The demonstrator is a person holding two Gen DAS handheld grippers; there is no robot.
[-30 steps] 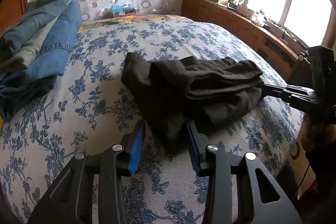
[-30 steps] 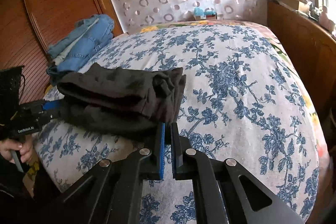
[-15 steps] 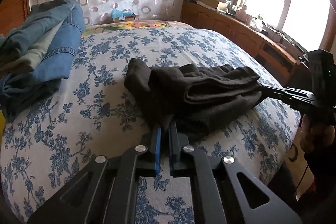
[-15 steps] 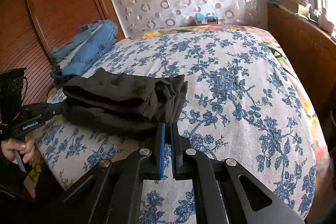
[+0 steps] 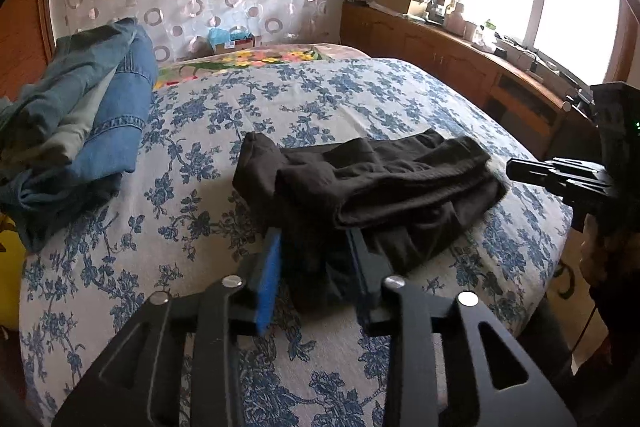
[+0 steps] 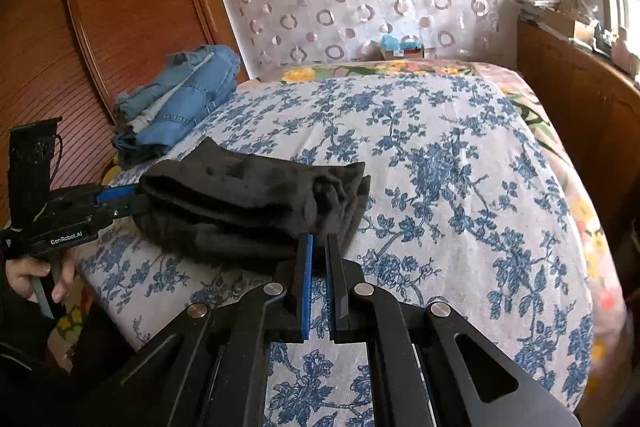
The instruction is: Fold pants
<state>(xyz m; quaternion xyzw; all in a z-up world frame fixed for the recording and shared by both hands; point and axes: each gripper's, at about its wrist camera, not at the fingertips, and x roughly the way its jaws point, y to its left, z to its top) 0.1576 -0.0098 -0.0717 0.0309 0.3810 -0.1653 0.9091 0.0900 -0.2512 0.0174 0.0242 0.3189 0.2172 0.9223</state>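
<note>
Pants [image 5: 372, 187], black and already doubled into a thick bundle, lay near the front edge of the bed [image 5: 280, 99], toward its front left corner as I stood.

Through my left wrist camera, my left tongs [image 5: 316, 259] straddled the nearest flap of the dark cloth. The jaws were opening, the blue pad [image 5: 270, 275] on one side and the black finger on the other standing clear of the fabric between them, so I judged I was letting that edge settle rather than carrying it. At the right border of this view my right tongs [image 5: 516, 169] reached in level with the bundle's far end, tips just beside the cloth. A stack of folded jeans [image 5: 80, 131] sat at the bed's left edge, well apart from the pants, which read to me as the pile for finished pieces.

Through my right wrist camera, my right tongs [image 6: 319, 247] were closed, pads nearly touching. The tips met the lower fold of the pants [image 6: 248, 203], but I could not tell whether any cloth was pinched there or merely pressed. I judged they were kept shut to pin or steady that end. On the left of this view my left tongs [image 6: 120, 197] sat against the opposite end of the bundle, with my hand [image 6: 28, 275] on the handle below the bed's edge. The jeans [image 6: 180, 103] lay beyond, beside the wooden wardrobe [image 6: 80, 27].
</note>
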